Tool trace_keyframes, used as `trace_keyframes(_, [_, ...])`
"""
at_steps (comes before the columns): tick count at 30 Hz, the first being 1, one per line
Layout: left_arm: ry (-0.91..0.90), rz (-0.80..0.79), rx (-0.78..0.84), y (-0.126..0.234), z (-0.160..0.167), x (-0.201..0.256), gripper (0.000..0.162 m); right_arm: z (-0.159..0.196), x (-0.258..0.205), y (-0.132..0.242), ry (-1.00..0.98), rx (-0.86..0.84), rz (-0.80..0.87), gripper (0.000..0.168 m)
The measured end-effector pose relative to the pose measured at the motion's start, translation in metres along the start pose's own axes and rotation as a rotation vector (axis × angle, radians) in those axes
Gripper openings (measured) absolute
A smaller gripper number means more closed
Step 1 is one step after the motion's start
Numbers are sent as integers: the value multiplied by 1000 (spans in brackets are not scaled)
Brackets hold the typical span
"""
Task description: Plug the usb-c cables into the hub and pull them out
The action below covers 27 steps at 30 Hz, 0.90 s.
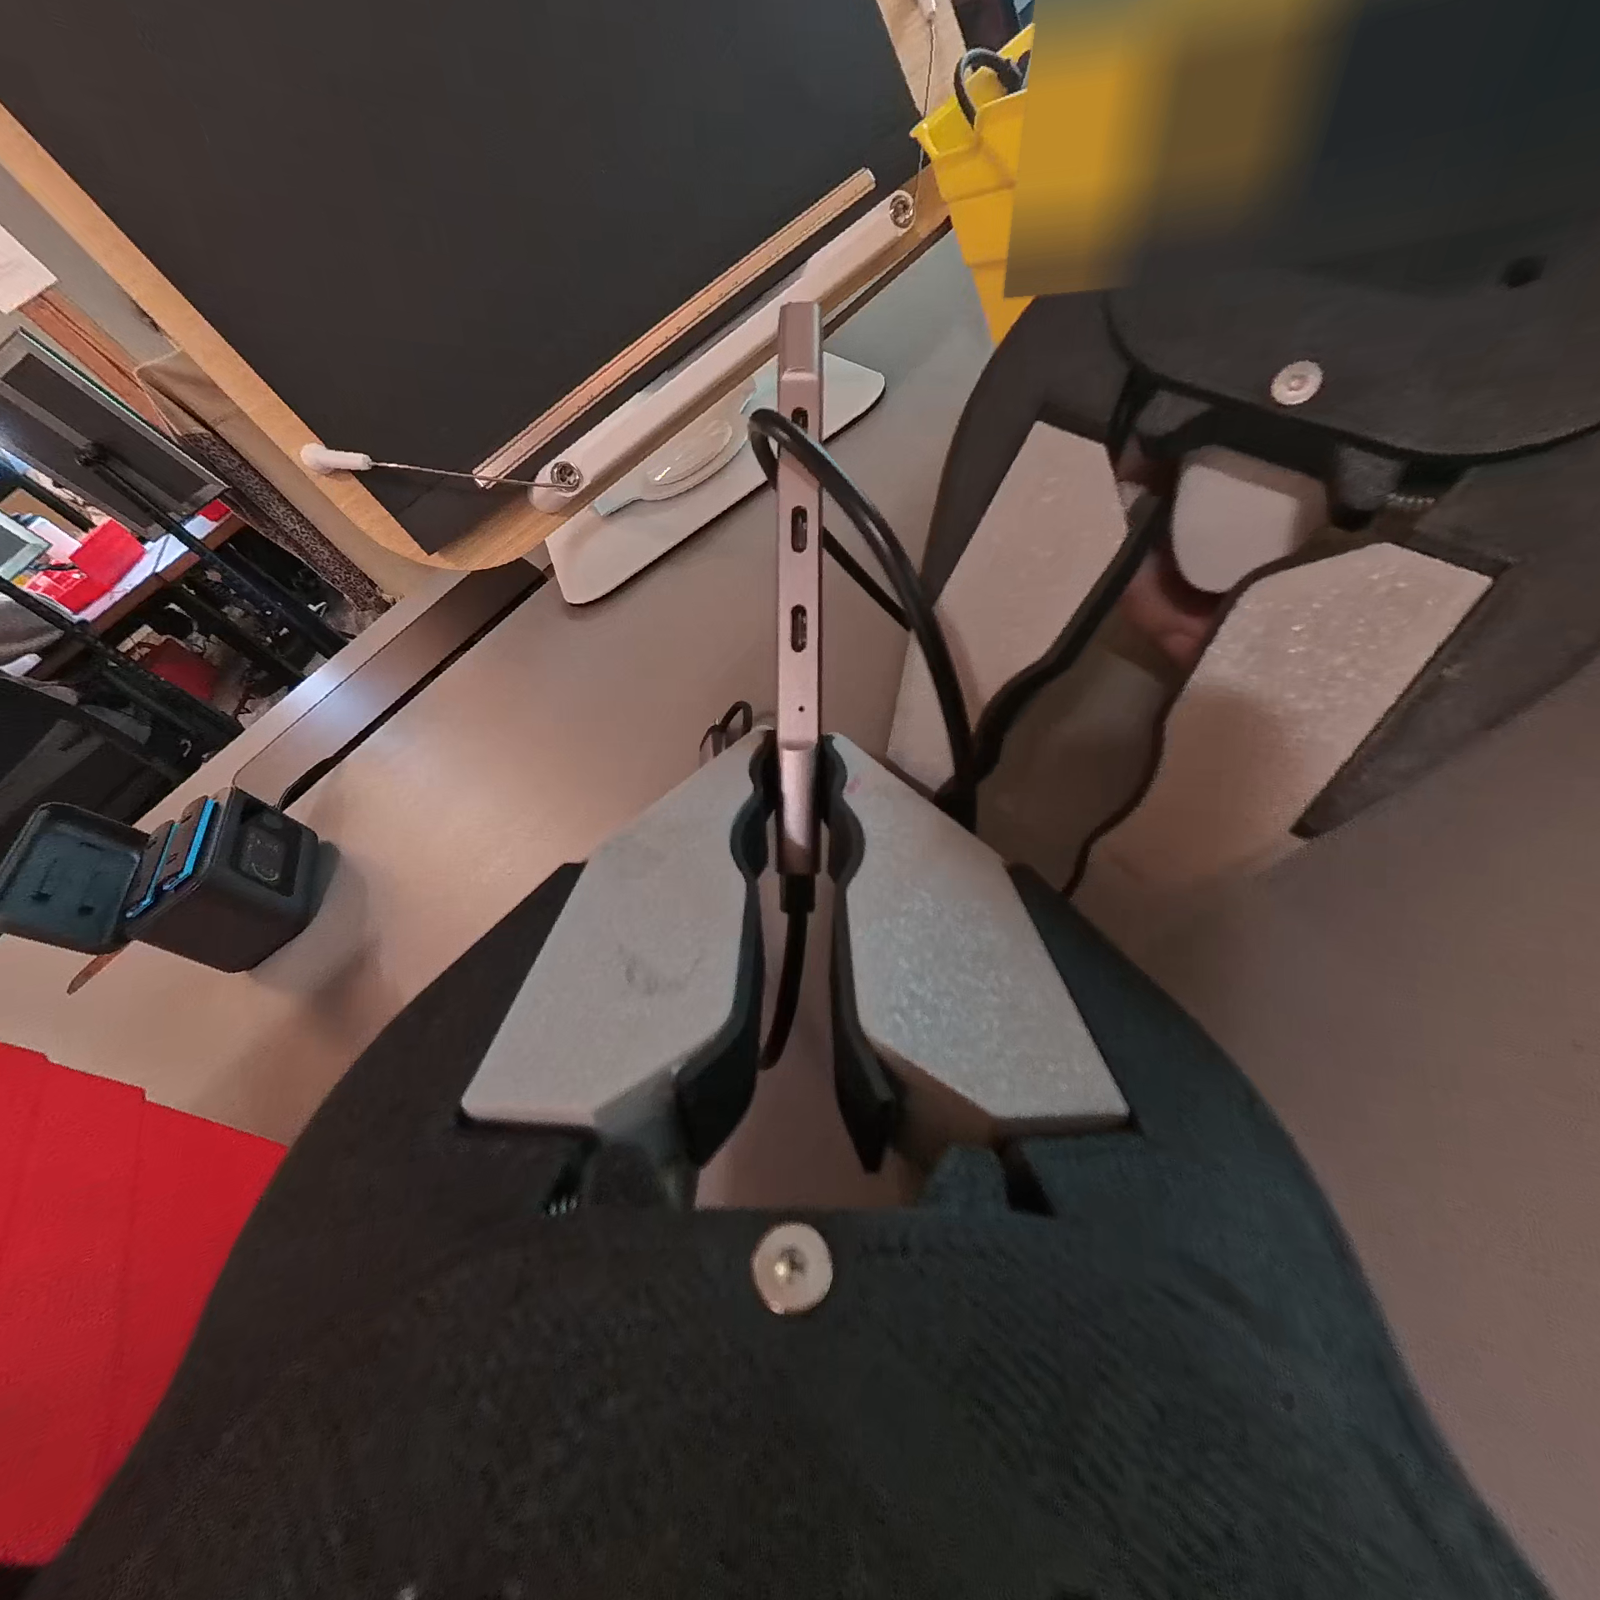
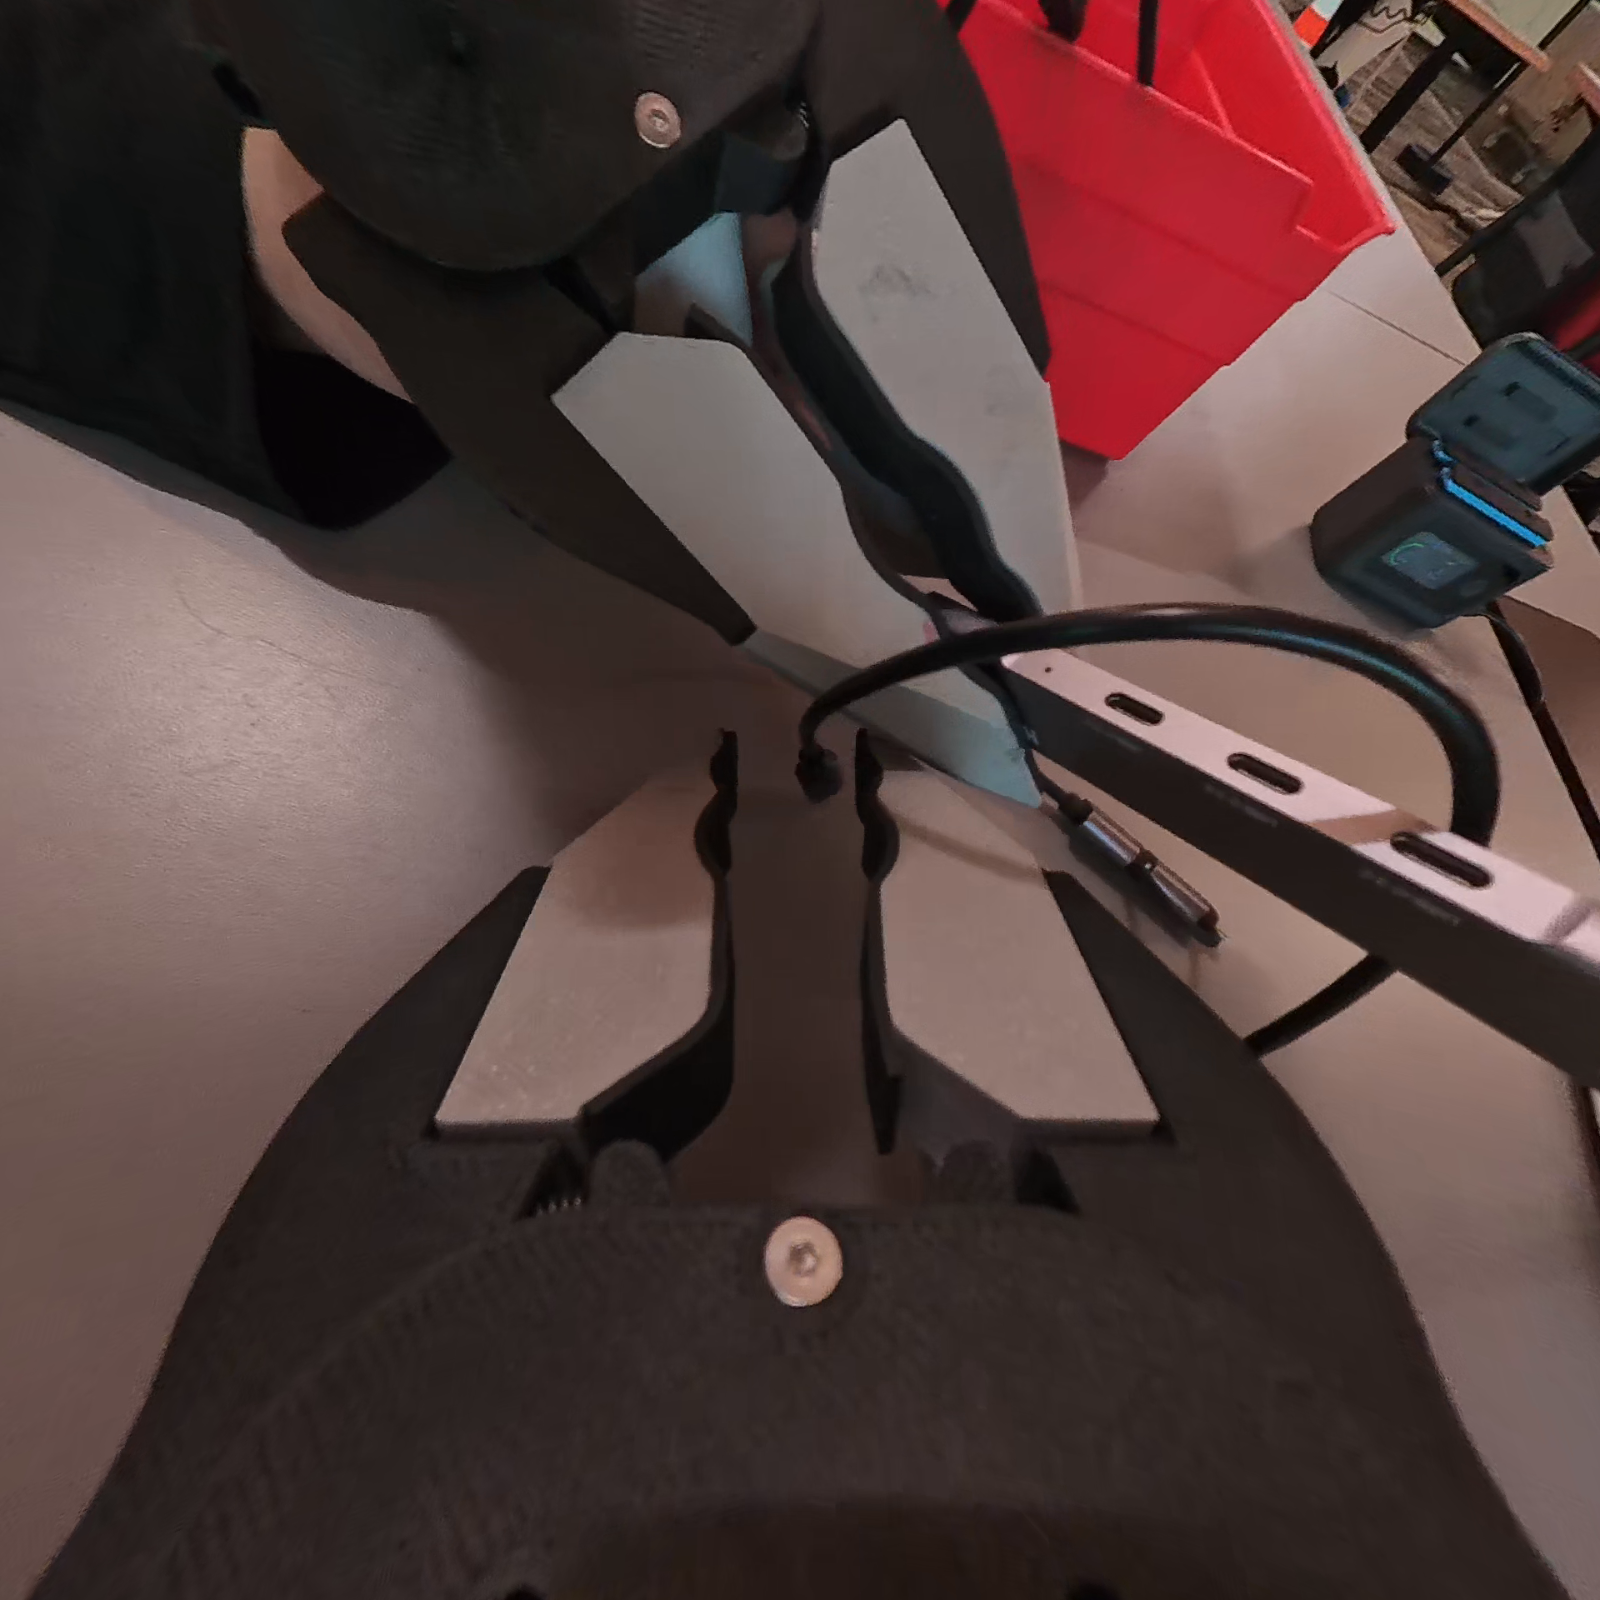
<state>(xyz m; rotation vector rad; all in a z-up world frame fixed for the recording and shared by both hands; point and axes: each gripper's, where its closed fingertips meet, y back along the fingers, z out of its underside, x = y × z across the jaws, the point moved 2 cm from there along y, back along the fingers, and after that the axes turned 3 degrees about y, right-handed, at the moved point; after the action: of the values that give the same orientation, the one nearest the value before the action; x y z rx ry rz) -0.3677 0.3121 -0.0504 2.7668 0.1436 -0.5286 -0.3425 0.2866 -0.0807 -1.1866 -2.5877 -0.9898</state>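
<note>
Clamping the slim silver USB-C hub [image 1: 798, 554] near one end, the left gripper [image 1: 796, 779] has its jaws closed on the hub body, which stands edge-on and runs away from the camera toward 12 o'clock in the left wrist view. Three empty oval ports face the camera along the narrow edge. A black USB-C cable [image 1: 874, 537] enters the hub at the far port and loops out toward 3 o'clock, then drops behind the right finger. The hub's own short black lead [image 1: 783, 978] hangs down between the fingers.

Right wrist view: the right gripper [image 2: 796, 762] has its jaws open, nothing between them. The free end of the black cable [image 2: 818, 775] hangs in the gap at the fingertips; whether it touches either finger cannot be told. The cable arcs up and over toward 3 o'clock and passes behind the hub [image 2: 1299, 779], which crosses from centre to 4 o'clock, held clear of the worktop [image 2: 260, 693]. A second plug with a metal-grey shell [image 2: 1143, 874] lies on the worktop just beneath the hub.

At 2 o'clock: red bin [image 2: 1169, 216]. At 3 o'clock: small black camera [image 2: 1437, 554] on the worktop, with a lit screen.
</note>
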Motion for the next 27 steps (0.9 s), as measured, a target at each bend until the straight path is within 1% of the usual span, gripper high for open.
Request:
trace_keyframes(4, [9,5,0,0,0,0,6,5,2,-3,23,-23,-17,23])
trace_keyframes(6, [11,4,-2,0,1,-1,6,4,0,-6,44,-21,-34,17])
trace_keyframes(12, [16,-4,-10,0,2,-3,6,5,-1,-13,89,-41,-65,9])
trace_keyframes(19, [31,-5,-10,0,2,-5,6,5,1,-9,68,-22,-82,12])
trace_keyframes(21, [28,-5,-11,0,3,-5,6,6,1,-9,65,-24,-85,9])
trace_keyframes(27, [33,-12,-14,0,3,-7,6,4,-1,-12,74,-25,-82,8])
